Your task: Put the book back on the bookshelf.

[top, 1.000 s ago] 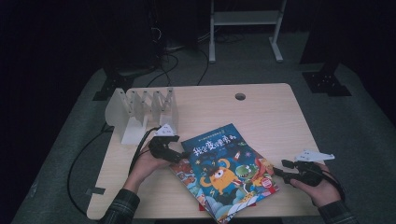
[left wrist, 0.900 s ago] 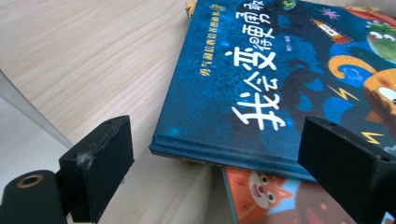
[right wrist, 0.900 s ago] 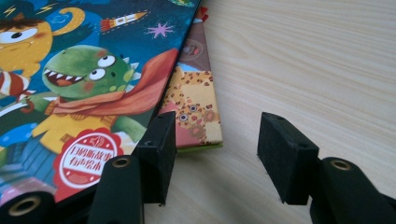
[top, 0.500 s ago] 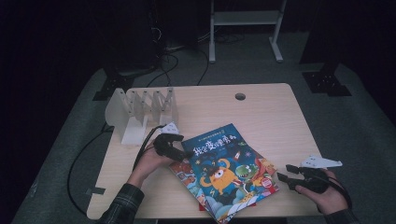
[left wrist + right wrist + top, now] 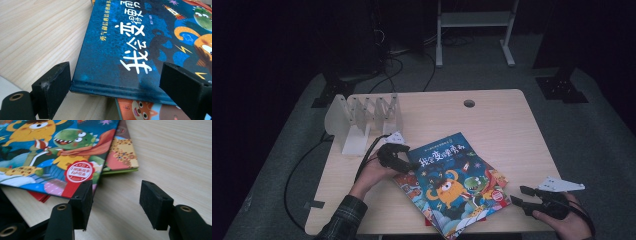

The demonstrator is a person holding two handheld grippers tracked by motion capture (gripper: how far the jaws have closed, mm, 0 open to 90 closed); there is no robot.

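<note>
Lower books (image 5: 432, 212) in pile mostly hidden under top picture book (image 5: 451, 181); only edge strips showing, count unclear. Pile's near corner cut off at bottom edge of high view. Top book cropped at top and right edges of left gripper view, at top and left edges of right gripper view. Right hand (image 5: 564, 222) partly cut at lower right of high view. Background beyond table (image 5: 502, 125) too dark to read.
</note>
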